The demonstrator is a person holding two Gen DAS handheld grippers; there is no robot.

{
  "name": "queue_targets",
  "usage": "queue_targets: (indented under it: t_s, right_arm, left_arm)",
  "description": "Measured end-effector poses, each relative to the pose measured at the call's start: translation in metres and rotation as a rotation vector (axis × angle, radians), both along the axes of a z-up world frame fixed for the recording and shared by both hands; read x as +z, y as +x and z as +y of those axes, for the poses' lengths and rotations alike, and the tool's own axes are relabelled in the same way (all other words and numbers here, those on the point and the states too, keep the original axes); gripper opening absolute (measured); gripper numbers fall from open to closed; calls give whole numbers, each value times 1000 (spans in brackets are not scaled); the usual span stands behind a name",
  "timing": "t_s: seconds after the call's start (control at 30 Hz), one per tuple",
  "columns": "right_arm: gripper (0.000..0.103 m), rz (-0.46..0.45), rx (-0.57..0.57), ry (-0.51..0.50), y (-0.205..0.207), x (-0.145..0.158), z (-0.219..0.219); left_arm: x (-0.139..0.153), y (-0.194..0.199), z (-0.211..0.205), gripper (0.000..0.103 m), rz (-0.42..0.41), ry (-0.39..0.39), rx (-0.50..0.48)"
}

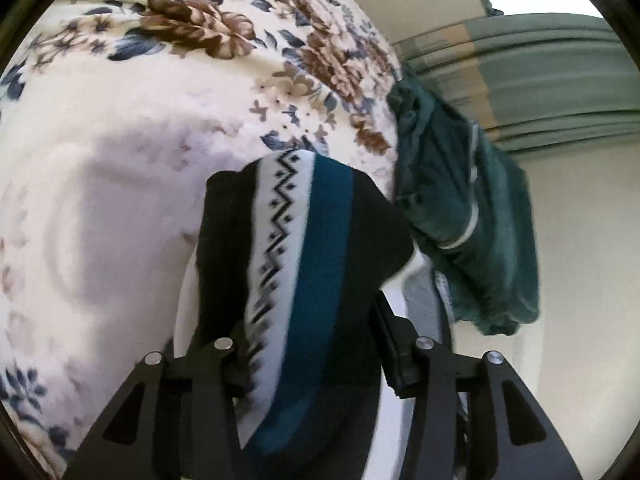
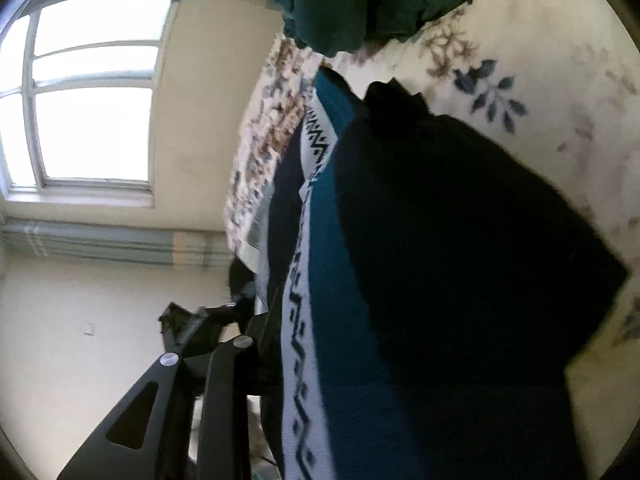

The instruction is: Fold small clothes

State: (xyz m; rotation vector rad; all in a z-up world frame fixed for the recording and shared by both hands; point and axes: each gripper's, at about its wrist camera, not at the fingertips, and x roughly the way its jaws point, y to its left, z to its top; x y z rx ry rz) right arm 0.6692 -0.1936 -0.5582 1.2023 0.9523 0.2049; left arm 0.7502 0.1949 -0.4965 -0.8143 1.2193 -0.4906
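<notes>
A knit garment (image 1: 304, 264) in black, white zigzag and teal stripes lies between the fingers of my left gripper (image 1: 304, 312) and covers its left finger. The right finger (image 1: 389, 332) shows beside the cloth's edge; I cannot see whether the pads press on it. In the right wrist view the same knit garment (image 2: 420, 260) drapes over my right gripper (image 2: 360, 320) and hides its fingertips. Only one finger (image 2: 262, 340) shows at the cloth's left edge. A dark green garment (image 1: 460, 208) lies crumpled at the bed's edge just beyond, dark green garment (image 2: 352, 4).
Everything rests on a cream floral bedspread (image 1: 160, 100), also at bedspread (image 2: 540, 60). Past the bed's edge are a pale wall, a grey-green ribbed radiator (image 1: 540, 80) and a bright window (image 2: 92, 100).
</notes>
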Motion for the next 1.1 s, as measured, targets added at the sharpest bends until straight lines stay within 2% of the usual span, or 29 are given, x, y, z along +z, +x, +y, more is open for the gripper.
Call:
queue_targets:
  t_s: [0.03,0.1,0.27,0.3,0.33,0.37,0.47,0.53,0.67,0.7,0.77,0.8,0.83,0.93,1.0,1.1]
  right_arm:
    - [39,17,11,-1,-3,2,-4]
    - [43,47,39,-28,-12,10,-15]
    - [45,67,20,-55,-42,21,-46]
    - [43,65,-2,-71,-49,24,-52]
    - [29,55,-15,-87,-52,25,-56]
    - [28,63,-32,-149,-57,28,-60]
    - [28,123,-1,-247,-54,22,-59]
    - [28,174,54,-323,-47,11,-52]
    - [28,230,153,-493,-33,4,-36]
    - [31,237,164,-519,-31,7,-35]
    - [49,246,184,-616,-32,25,-30]
    - [66,252,193,-675,-34,34,-26]
    - [79,254,205,-743,-37,44,-21]
    - [94,249,272,-1003,-51,74,1]
    - [101,240,292,-1099,-64,92,13]
    - [102,211,297,-1198,-84,121,24]
  left_arm:
    - [5,-5,3,55,-7,-4,-1]
    - [13,-24,7,64,-20,6,-8]
    - [10,-67,2,64,-20,54,-12]
    - [11,-74,1,64,-30,60,-5]
    - [12,-79,-2,64,-38,71,-1]
    - [14,-84,-5,64,-50,112,3]
    - [25,-91,-15,64,-79,247,18]
    - [33,-96,-22,64,-100,322,28]
    - [56,-111,-37,64,-162,538,66]
    - [61,-115,-40,65,-175,578,71]
    - [75,-124,-50,76,-211,652,82]
    - [80,-129,-54,94,-223,680,82]
    - [84,-134,-58,103,-232,696,76]
    - [99,-149,-72,103,-246,777,60]
    - [108,-158,-78,103,-247,806,63]
    - [124,-171,-82,103,-253,824,75]
